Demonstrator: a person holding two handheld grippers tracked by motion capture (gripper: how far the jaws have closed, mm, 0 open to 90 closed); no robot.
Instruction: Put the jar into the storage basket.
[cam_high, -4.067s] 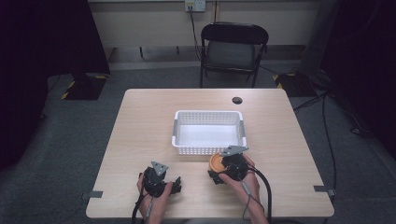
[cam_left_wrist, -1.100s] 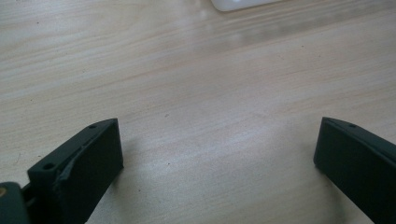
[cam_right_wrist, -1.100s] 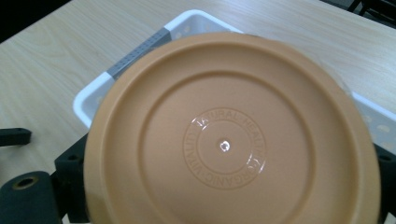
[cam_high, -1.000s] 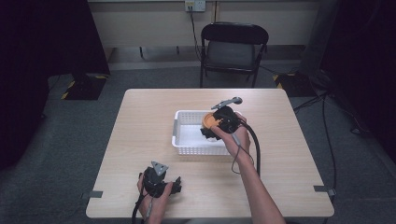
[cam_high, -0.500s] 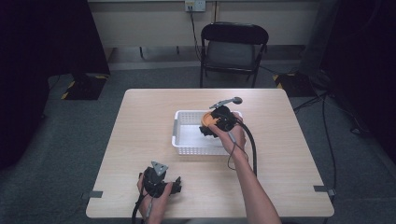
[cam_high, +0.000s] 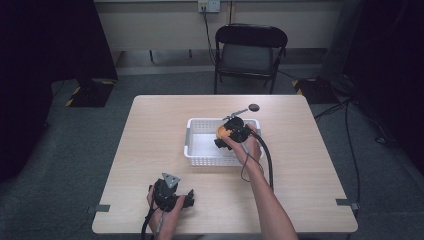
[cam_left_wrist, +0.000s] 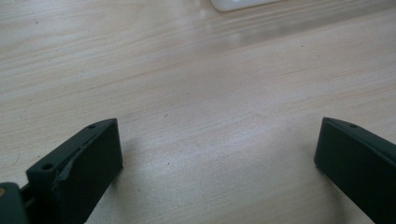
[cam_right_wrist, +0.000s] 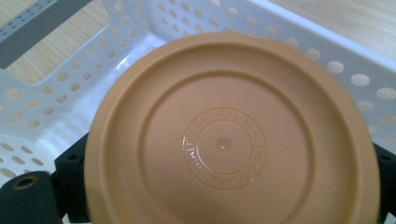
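Observation:
My right gripper (cam_high: 227, 137) hangs over the right part of the white perforated basket (cam_high: 195, 150), shut on a round orange bowl (cam_high: 223, 131). In the right gripper view the orange bowl (cam_right_wrist: 229, 140) shows its embossed underside between the two black jaws, with the basket wall (cam_right_wrist: 56, 88) behind it. My left gripper (cam_high: 182, 198) rests on the table near the front edge, left of centre. In the left gripper view its fingers (cam_left_wrist: 88, 163) stand wide apart with only bare wood between them.
A small dark disc (cam_high: 254, 107) lies on the table (cam_high: 150, 135) behind the basket. A black folding chair (cam_high: 250, 50) stands beyond the far edge. A corner of the basket (cam_left_wrist: 238, 3) shows ahead of the left gripper.
My right gripper carried the orange bowl from the front of the table up over the basket, and in the last second lowered it slightly. The left gripper stayed put.

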